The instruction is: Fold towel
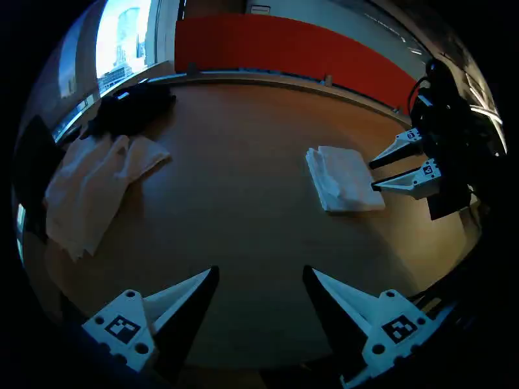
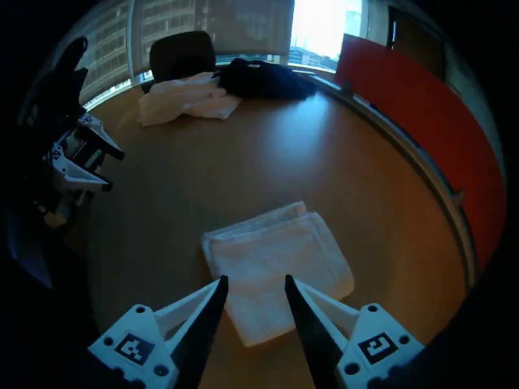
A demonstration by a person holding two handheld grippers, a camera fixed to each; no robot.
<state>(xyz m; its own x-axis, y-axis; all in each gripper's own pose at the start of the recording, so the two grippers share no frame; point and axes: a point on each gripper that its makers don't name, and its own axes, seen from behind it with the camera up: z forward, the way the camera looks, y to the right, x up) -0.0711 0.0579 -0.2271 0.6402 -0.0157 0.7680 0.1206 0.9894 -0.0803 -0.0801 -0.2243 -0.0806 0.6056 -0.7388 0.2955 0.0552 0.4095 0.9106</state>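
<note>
Towel, folded [image 2: 279, 272]: white terry, a squared stack of several layers. It lay flat on the wooden table [image 2: 214, 162], just ahead of my right gripper [image 2: 255, 279]. The layered edges showed along its far and left sides. By its look this piece was done.

Towels, loose [image 1: 91, 181]: same white cloth in a rumpled heap at the far side of the table, well apart from the folded one. They lay beside a black bundle [image 1: 133, 107] near the window.

Handling, as I judged it: light, soft and wholly limp, with no stiffness to hold a shape. The nap looked grippy rather than slick, and nothing about it was fragile. Lifted by one point, it would sag and any fold would spill open.

Where to hold: on a loose towel, two neighbouring corners along one hem, one per gripper. I could not pick the corners out in the heap. On the folded stack, pinch across every layer at an edge, never the top ply alone.

Right gripper: fingers spread, empty, the folded towel visible through the gap.

Left gripper [image 1: 259, 269]: fingers spread, empty, over bare table between the two lots of cloth.
</note>
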